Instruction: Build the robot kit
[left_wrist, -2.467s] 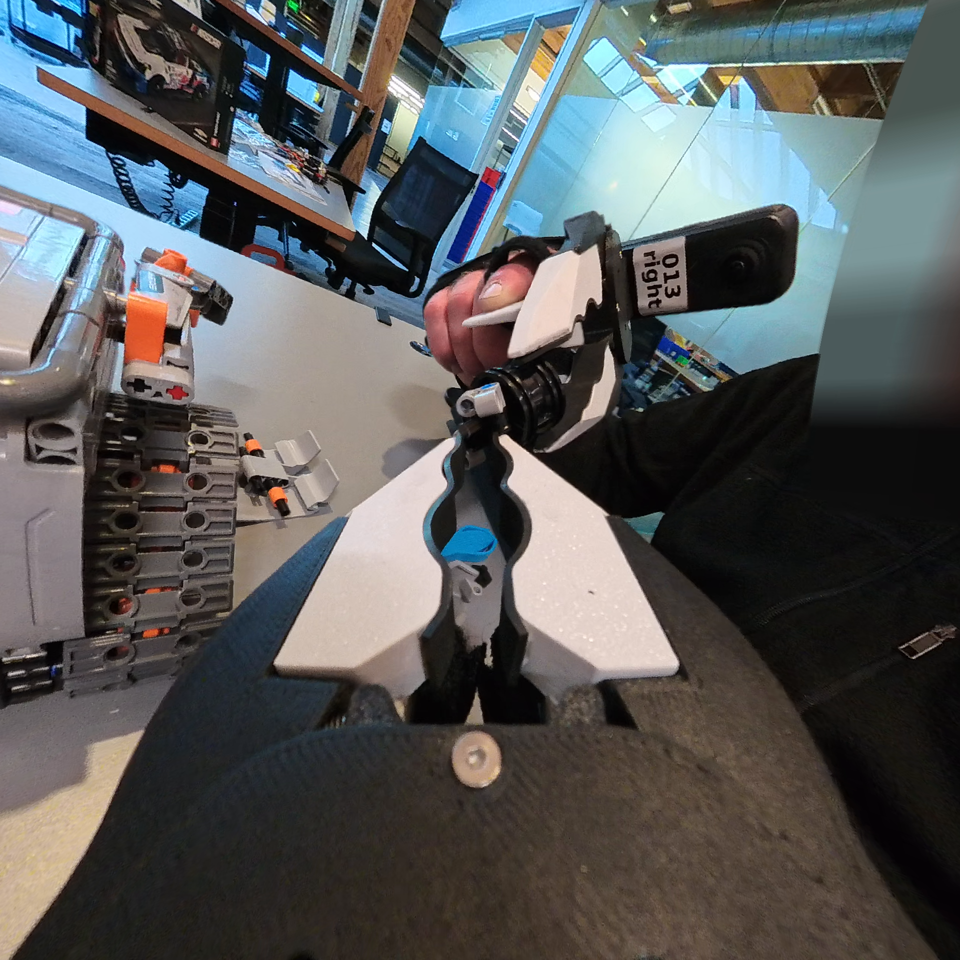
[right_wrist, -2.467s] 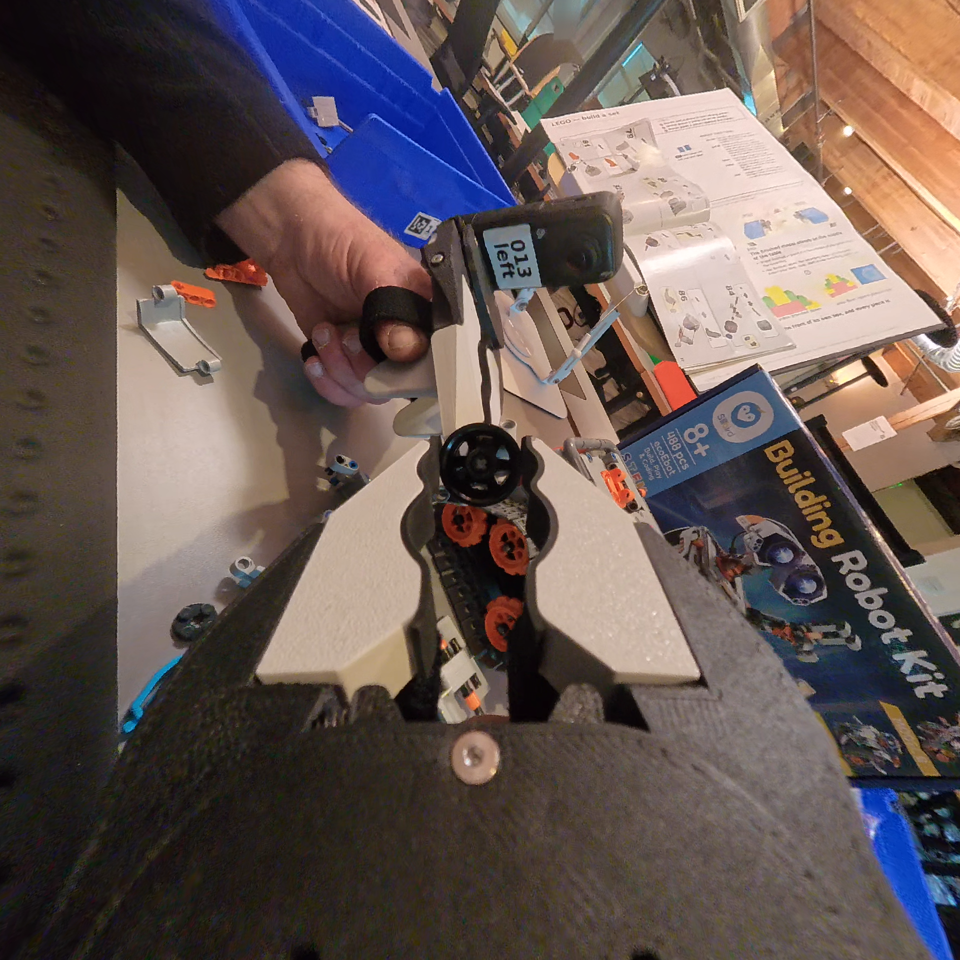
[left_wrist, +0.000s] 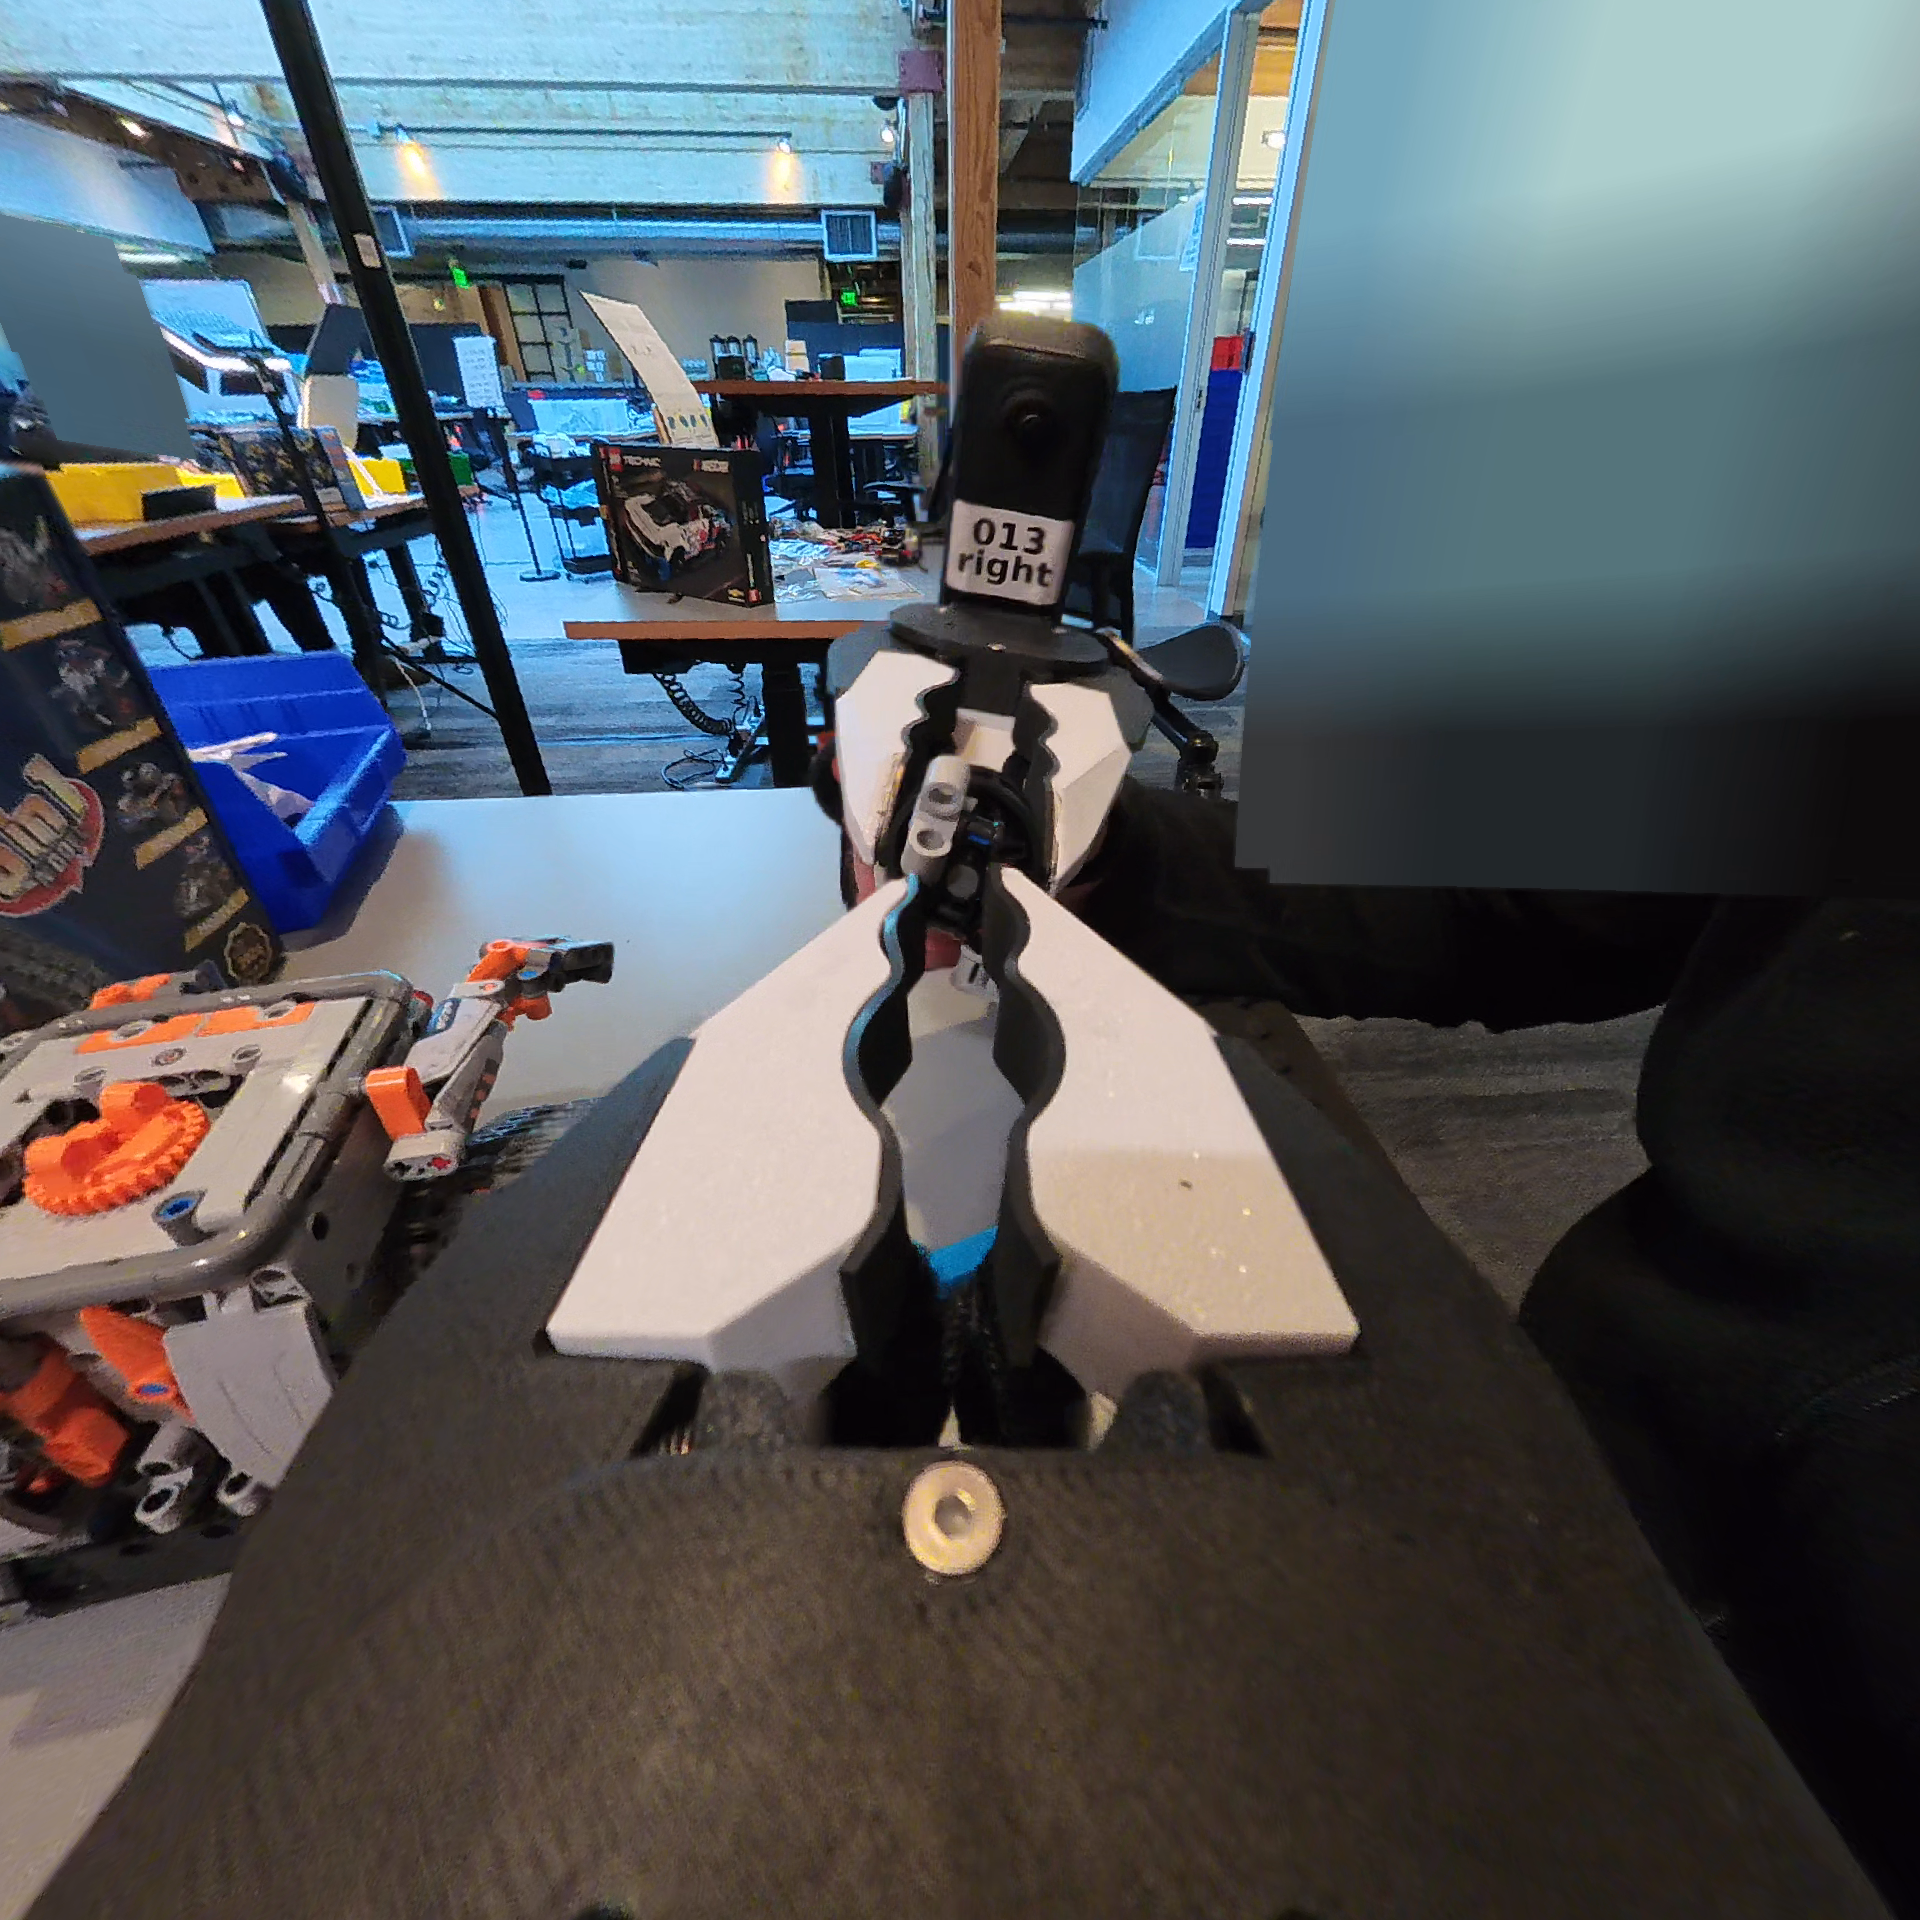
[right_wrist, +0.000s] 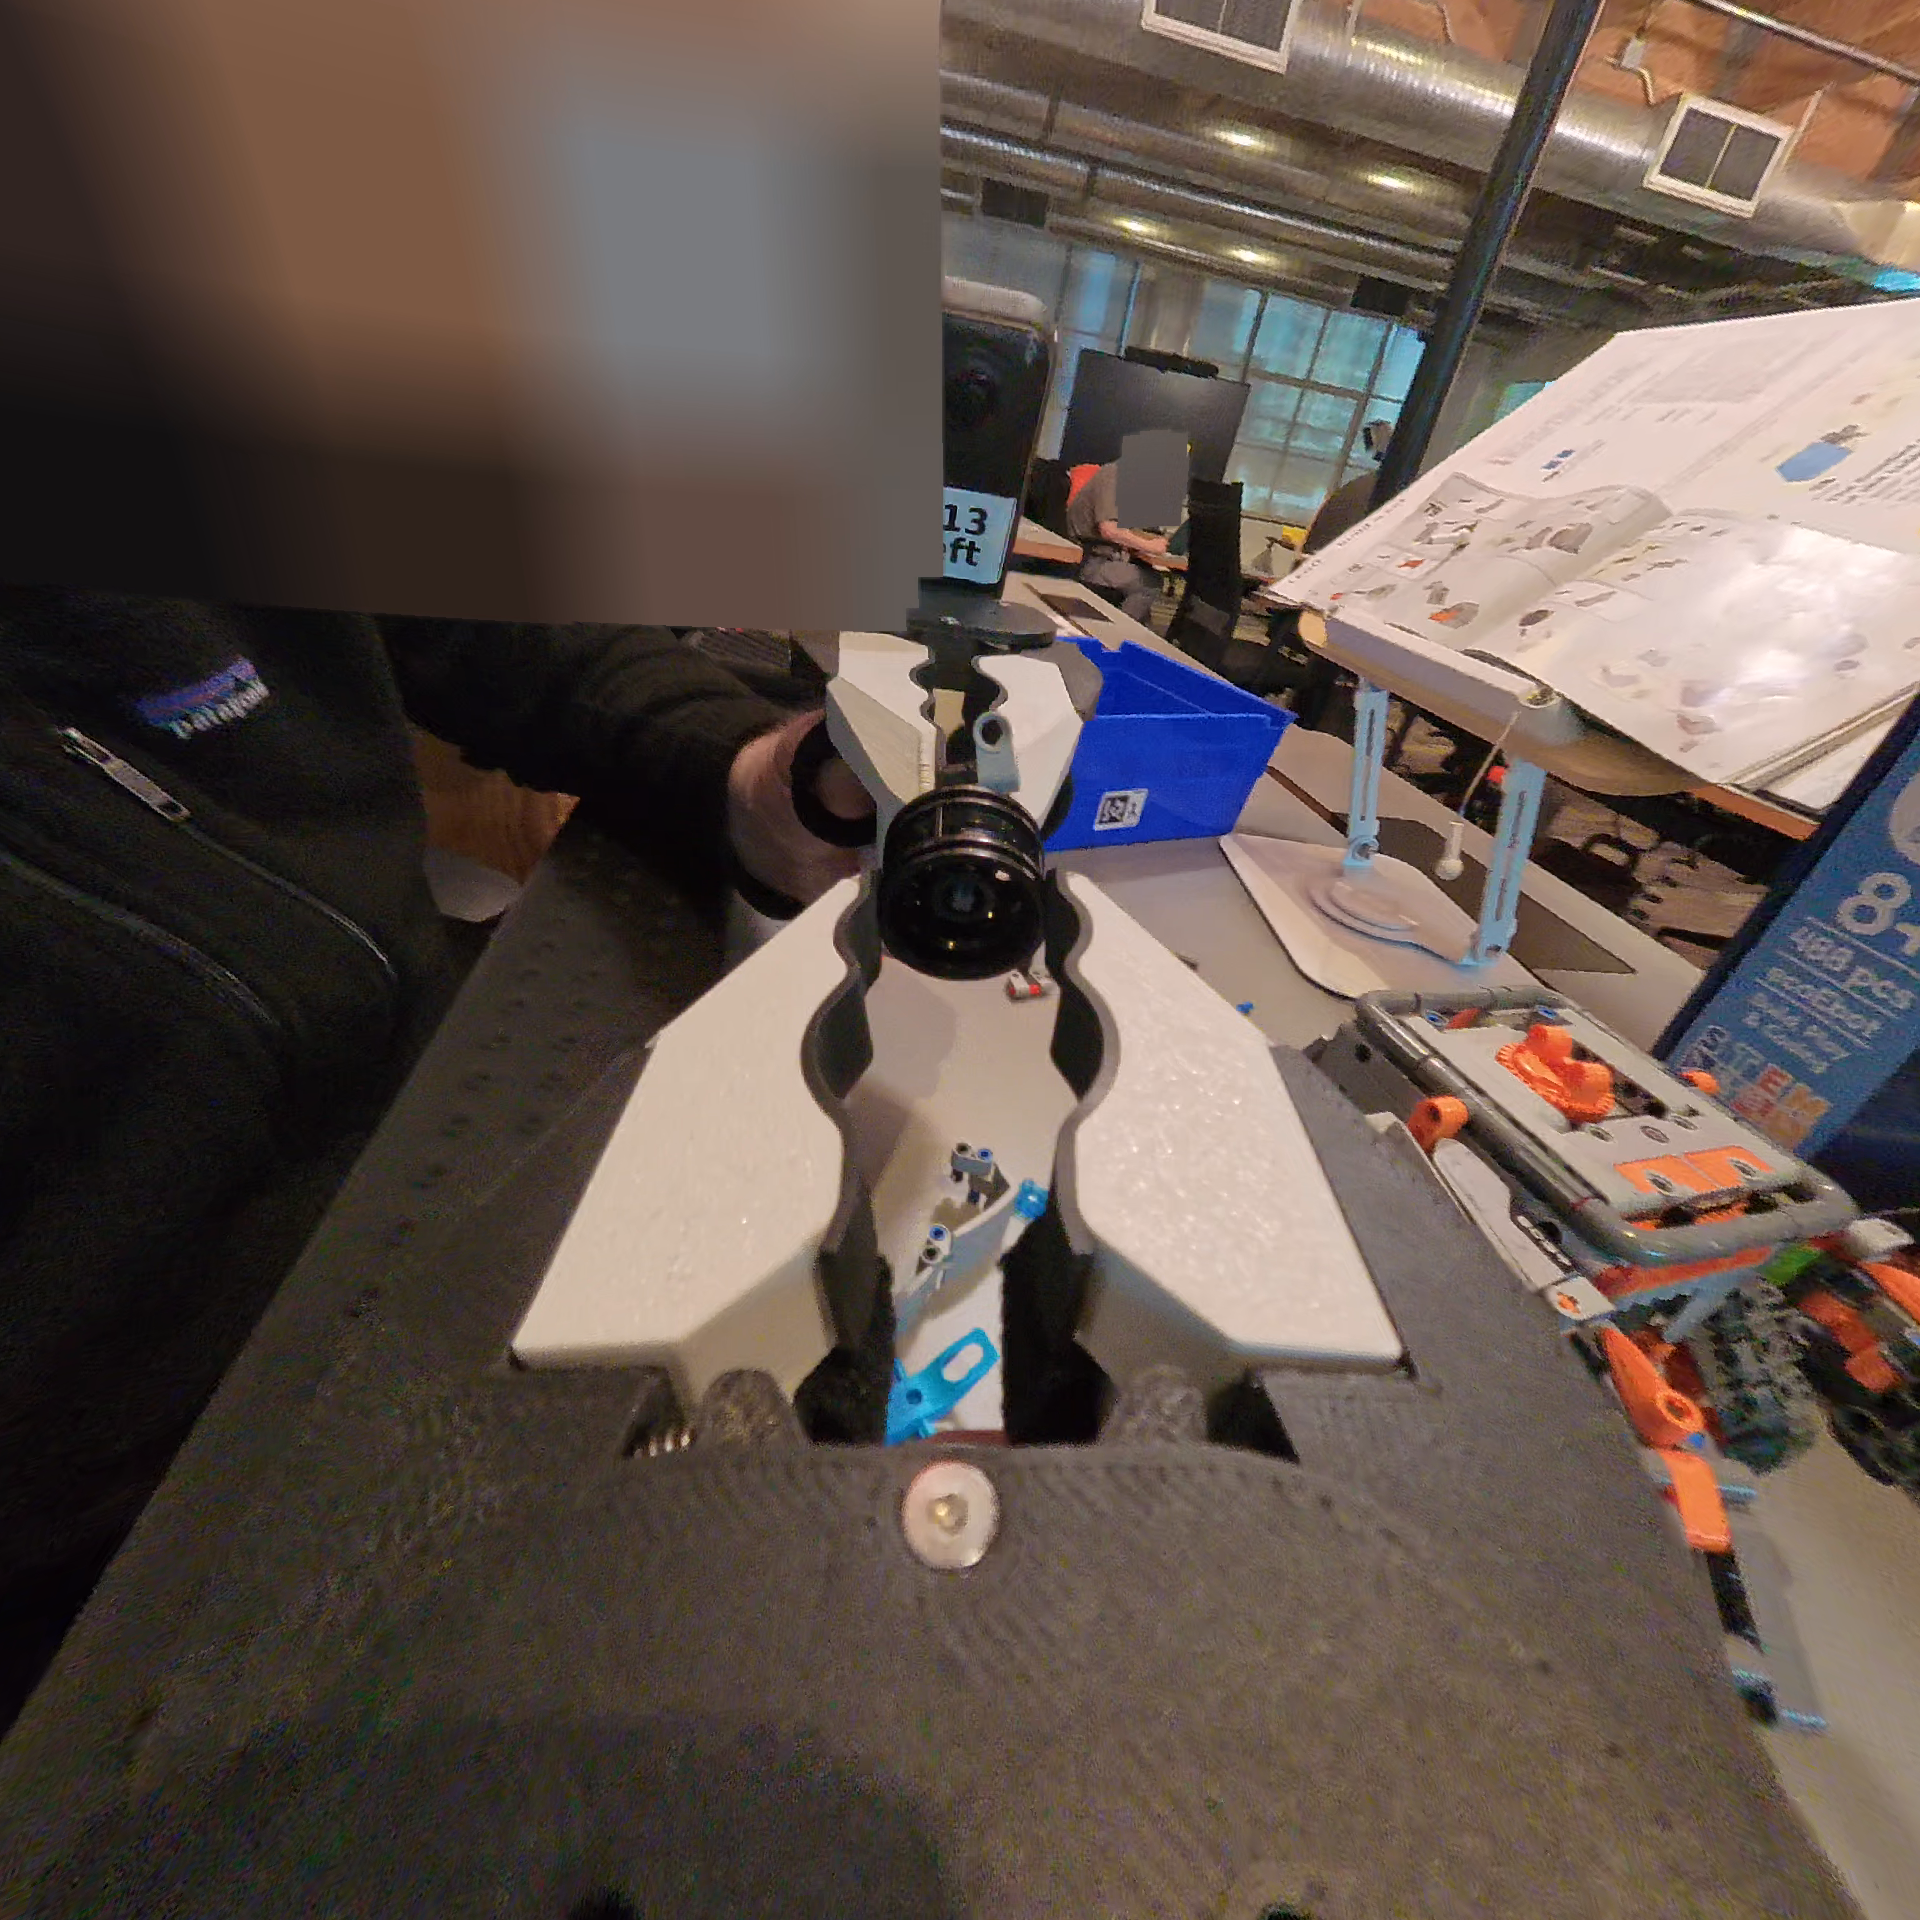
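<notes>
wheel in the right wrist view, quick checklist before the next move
1. Wheel clamped between right gripper tips: ok.
2. Connector joined to wheel: cannot tell, the wheel hides the joint.
3. Left gripper grip: cannot tell, its tips sit close around a dark part below the connector.
4. Grippers facing tip to tip: ok.
5. Model apart from both grippers: ok, it sits off to the side on the table.
</notes>
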